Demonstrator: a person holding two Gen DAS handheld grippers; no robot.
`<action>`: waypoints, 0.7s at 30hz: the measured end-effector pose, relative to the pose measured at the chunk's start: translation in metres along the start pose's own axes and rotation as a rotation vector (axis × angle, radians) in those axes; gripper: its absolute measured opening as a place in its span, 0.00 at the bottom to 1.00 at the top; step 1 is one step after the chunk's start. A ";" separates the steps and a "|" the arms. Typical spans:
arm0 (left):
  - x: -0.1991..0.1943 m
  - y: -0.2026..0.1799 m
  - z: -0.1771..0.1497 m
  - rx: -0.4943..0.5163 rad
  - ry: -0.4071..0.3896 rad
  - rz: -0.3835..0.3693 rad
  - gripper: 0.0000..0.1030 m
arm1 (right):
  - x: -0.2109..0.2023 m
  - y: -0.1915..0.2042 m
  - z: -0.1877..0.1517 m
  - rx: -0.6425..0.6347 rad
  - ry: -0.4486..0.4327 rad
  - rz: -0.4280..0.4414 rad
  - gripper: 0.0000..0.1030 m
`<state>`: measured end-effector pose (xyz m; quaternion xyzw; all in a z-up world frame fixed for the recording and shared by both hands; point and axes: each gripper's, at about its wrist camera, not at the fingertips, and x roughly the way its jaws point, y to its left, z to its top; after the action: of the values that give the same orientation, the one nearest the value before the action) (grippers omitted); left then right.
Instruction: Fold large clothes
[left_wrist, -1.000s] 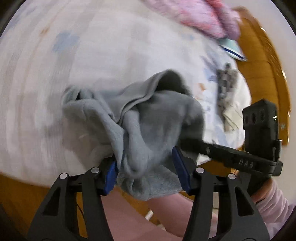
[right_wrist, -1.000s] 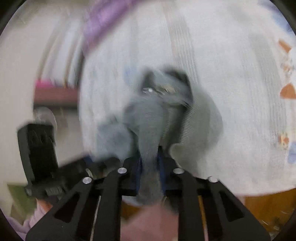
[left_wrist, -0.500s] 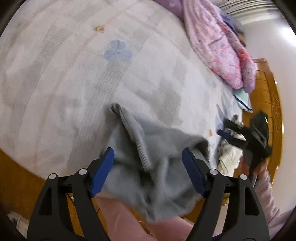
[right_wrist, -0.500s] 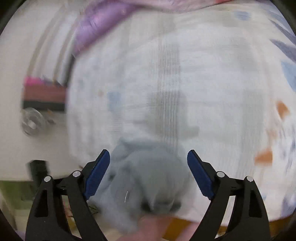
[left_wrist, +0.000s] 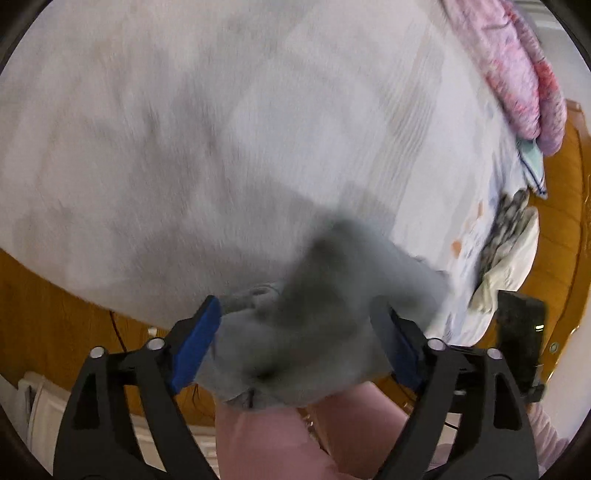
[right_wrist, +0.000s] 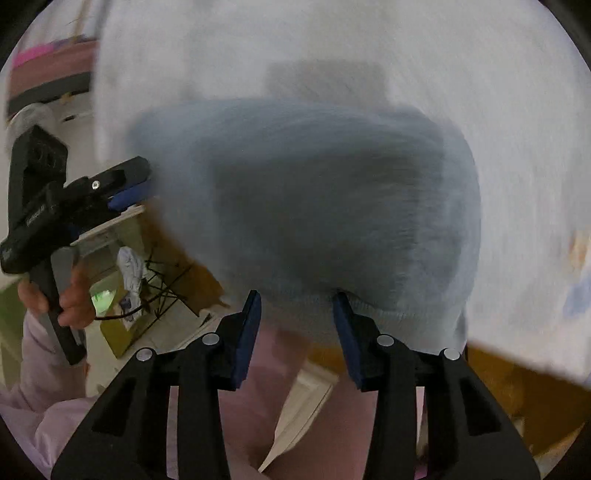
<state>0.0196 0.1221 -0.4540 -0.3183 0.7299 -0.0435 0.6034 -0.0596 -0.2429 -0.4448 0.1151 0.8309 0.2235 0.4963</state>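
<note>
A grey knit garment (left_wrist: 325, 302) lies bunched at the near edge of the bed (left_wrist: 184, 129), over its pale patterned bedspread and against the person's pink-clad legs. The left gripper (left_wrist: 299, 343) is spread wide with the garment bulging between its blue pads, not pinched. From the right wrist view the garment (right_wrist: 325, 206) is a broad blurred mound beyond the right gripper (right_wrist: 297, 314), whose fingers stand apart at its ribbed hem. Only the left view shows the pink blanket (left_wrist: 517, 66) and crumpled checked cloth (left_wrist: 506, 225) far across the bedspread; only the right view shows the floor clutter (right_wrist: 129, 273) beside the garment
</note>
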 end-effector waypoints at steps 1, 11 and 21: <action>0.006 0.001 -0.001 0.002 -0.001 -0.007 0.88 | -0.011 -0.003 -0.006 0.021 -0.063 0.016 0.52; 0.063 0.036 -0.006 0.171 0.051 -0.265 0.95 | 0.012 -0.082 0.033 0.032 -0.229 0.200 0.93; 0.092 0.026 -0.018 0.037 0.070 -0.399 0.93 | 0.032 -0.057 0.036 0.108 -0.366 0.515 0.90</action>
<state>-0.0134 0.0893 -0.5390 -0.4438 0.6720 -0.1865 0.5627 -0.0415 -0.2705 -0.5119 0.3862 0.6822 0.2729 0.5576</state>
